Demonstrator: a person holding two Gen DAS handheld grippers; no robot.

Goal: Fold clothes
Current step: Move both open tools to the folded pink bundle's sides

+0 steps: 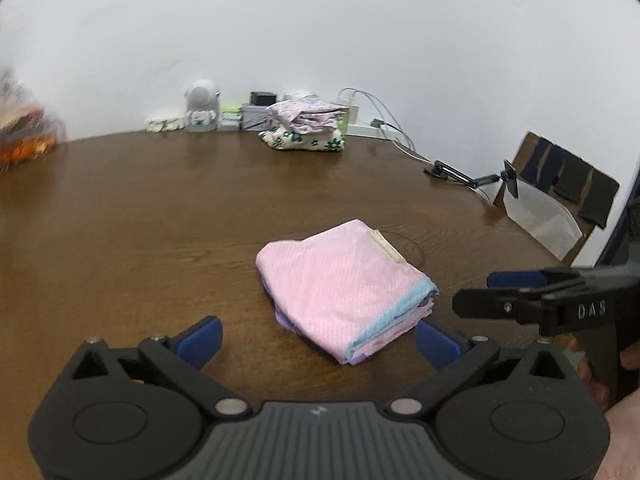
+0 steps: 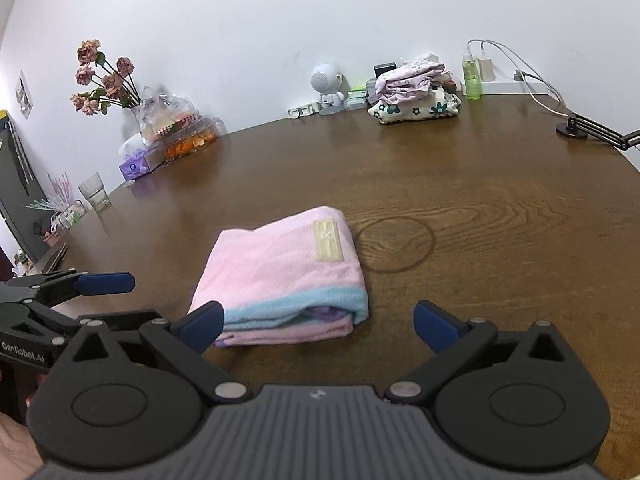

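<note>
1 folded pink garment, 2 grippers open, approx. 2 stacked clothes

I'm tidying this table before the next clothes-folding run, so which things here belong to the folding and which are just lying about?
Folding job:
- folded pink mesh garment with light-blue trim
- stack of folded floral clothes by the wall
- left gripper and right gripper, both open

Lying about:
- white toy robot figure
- dried pink roses
- green spray bottle
- clear drinking glass
- purple tissue box
</note>
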